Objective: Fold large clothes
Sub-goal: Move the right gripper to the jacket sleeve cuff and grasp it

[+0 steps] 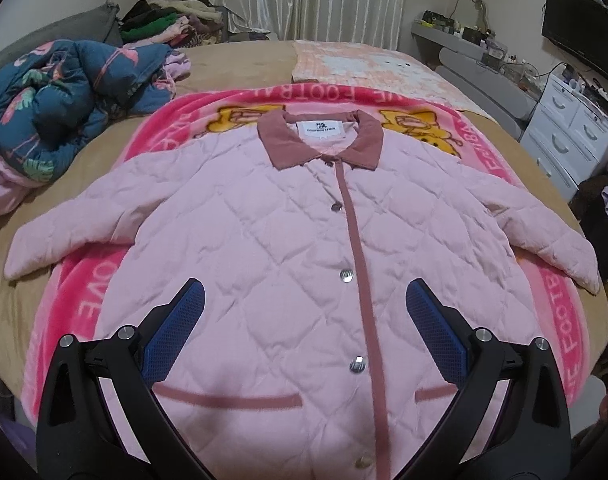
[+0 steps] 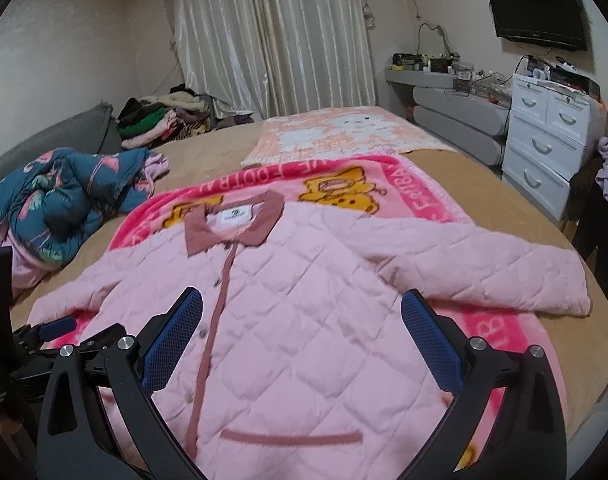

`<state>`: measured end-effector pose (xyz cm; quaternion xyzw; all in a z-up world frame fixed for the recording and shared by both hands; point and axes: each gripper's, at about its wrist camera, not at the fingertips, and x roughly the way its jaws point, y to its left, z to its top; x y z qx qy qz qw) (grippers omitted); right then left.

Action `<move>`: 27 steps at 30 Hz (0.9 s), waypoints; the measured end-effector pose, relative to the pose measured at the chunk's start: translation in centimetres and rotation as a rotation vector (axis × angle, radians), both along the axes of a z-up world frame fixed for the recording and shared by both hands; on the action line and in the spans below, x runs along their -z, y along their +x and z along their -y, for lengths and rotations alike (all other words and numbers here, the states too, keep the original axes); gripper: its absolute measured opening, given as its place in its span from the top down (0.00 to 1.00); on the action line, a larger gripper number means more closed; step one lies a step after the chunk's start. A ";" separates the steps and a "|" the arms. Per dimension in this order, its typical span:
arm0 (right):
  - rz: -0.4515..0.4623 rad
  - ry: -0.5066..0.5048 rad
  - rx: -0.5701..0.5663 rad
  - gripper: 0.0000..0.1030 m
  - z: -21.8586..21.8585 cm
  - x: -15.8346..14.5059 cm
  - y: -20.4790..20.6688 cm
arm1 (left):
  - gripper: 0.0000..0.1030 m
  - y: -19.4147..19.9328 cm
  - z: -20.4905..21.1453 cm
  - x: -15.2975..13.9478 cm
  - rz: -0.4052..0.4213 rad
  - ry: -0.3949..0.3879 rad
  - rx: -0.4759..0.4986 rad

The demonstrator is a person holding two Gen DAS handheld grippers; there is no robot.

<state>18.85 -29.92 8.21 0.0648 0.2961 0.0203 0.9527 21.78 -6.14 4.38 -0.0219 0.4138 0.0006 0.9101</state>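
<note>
- Left tongs (image 1: 304, 312) are spread wide with nothing between the blue pads, hovering over the lower front of the jacket, roughly centred on the button strip.
- Right tongs (image 2: 302, 320) are spread wide and empty too, hanging over the jacket's right half. You can see the left tongs poking in at the left edge of the right wrist view.
- The pink quilted jacket (image 1: 288, 240) is lying face up and buttoned on a bright pink blanket (image 1: 88, 292) on the bed (image 2: 503, 176), collar at the far end, hem nearest the tongs, both sleeves fanned out to the sides.
- My read: folding hasn't started, it's all still flat. First job looks like bringing a sleeve in.
- Tip for doing it well: grab the right sleeve (image 2: 503, 276) near the cuff, pinch through the full thickness since this puffy stuff slips, then lay it straight across the chest. Same with the left sleeve (image 1: 64, 232).
- Watch you don't catch the blanket underneath, it's fluffy and right under the cuffs.
- Further out there's a crumpled blue floral duvet (image 1: 60, 108) on the left and a clothes pile (image 2: 160, 120) at the back, both well apart from the jacket, so plenty of room.
</note>
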 end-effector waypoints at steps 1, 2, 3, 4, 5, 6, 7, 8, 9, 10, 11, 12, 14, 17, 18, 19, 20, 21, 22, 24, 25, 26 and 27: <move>0.004 0.003 0.006 0.04 0.4 0.0 0.4 | 0.08 0.3 0.2 -0.1 0.002 0.000 0.001; 0.004 0.008 0.010 0.04 0.8 0.0 0.7 | 0.08 0.6 0.5 -0.1 0.006 0.001 0.001; 0.005 0.011 0.014 0.04 1.2 0.0 1.0 | 0.08 1.0 0.9 -0.2 0.010 0.006 -0.003; 0.005 0.012 0.021 0.04 1.6 0.0 1.5 | 0.08 1.4 1.1 -0.2 0.010 0.006 -0.003; 0.002 0.011 0.027 0.04 1.9 0.1 1.8 | 0.08 1.8 1.4 -0.2 0.009 0.005 -0.002; 0.001 0.011 0.034 0.04 2.3 0.1 2.2 | 0.08 2.2 1.8 -0.2 0.006 0.003 0.000; 0.002 0.013 0.040 0.04 2.7 0.2 2.6 | 0.08 2.5 2.1 -0.2 0.005 0.000 0.002; 0.000 0.012 0.046 0.04 3.1 0.2 3.0 | 0.08 2.9 2.4 -0.2 0.002 0.000 0.004; -0.003 0.010 0.054 0.04 3.5 0.4 3.4 | 0.08 3.3 2.8 -0.1 -0.001 -0.002 0.007; -0.002 0.008 0.061 0.04 4.0 0.5 3.7 | 0.08 3.9 3.2 0.0 -0.005 -0.010 0.012; -0.002 0.004 0.074 0.04 4.6 0.6 4.2 | 0.08 4.4 3.5 0.1 -0.009 -0.021 0.013; -0.004 0.003 0.091 0.04 5.2 0.8 4.6 | 0.08 4.8 3.9 0.1 -0.016 -0.033 0.017; -0.010 0.009 0.117 0.04 6.4 1.3 5.2 | 0.08 5.6 4.9 0.2 -0.024 -0.040 0.032; -0.017 0.017 0.153 0.04 8.1 2.0 6.1 | 0.08 6.6 6.2 0.4 -0.023 -0.034 0.043; -0.019 0.019 0.169 0.04 8.8 2.2 6.3 | 0.08 7.0 6.6 0.6 -0.028 -0.038 0.049; -0.020 0.022 0.189 0.04 9.6 2.5 6.6 | 0.08 7.2 7.0 0.8 -0.030 -0.039 0.051; -0.021 0.025 0.202 0.04 10.2 2.7 6.8 | 0.08 7.5 7.3 0.9 -0.031 -0.037 0.053; -0.024 0.032 0.219 0.04 11.0 3.1 7.0 | 0.08 7.8 7.8 1.1 -0.033 -0.033 0.058; -0.030 0.038 0.237 0.04 11.8 3.5 7.3 | 0.08 8.0 8.1 1.2 -0.033 -0.033 0.061; -0.051 0.048 0.268 0.04 13.4 4.4 7.7 | 0.08 8.5 8.9 1.5 -0.034 -0.028 0.064; -0.056 0.053 0.277 0.04 14.0 4.5 7.7 | 0.08 8.8 9.2 1.7 -0.035 -0.029 0.066; -0.064 0.061 0.295 0.04 15.0 5.0 7.9 | 0.08 9.0 9.6 1.7 -0.034 -0.032 0.068; -0.071 0.067 0.312 0.04 15.8 5.5 8.0 | 0.08 9.2 9.8 1.8 -0.032 -0.031 0.070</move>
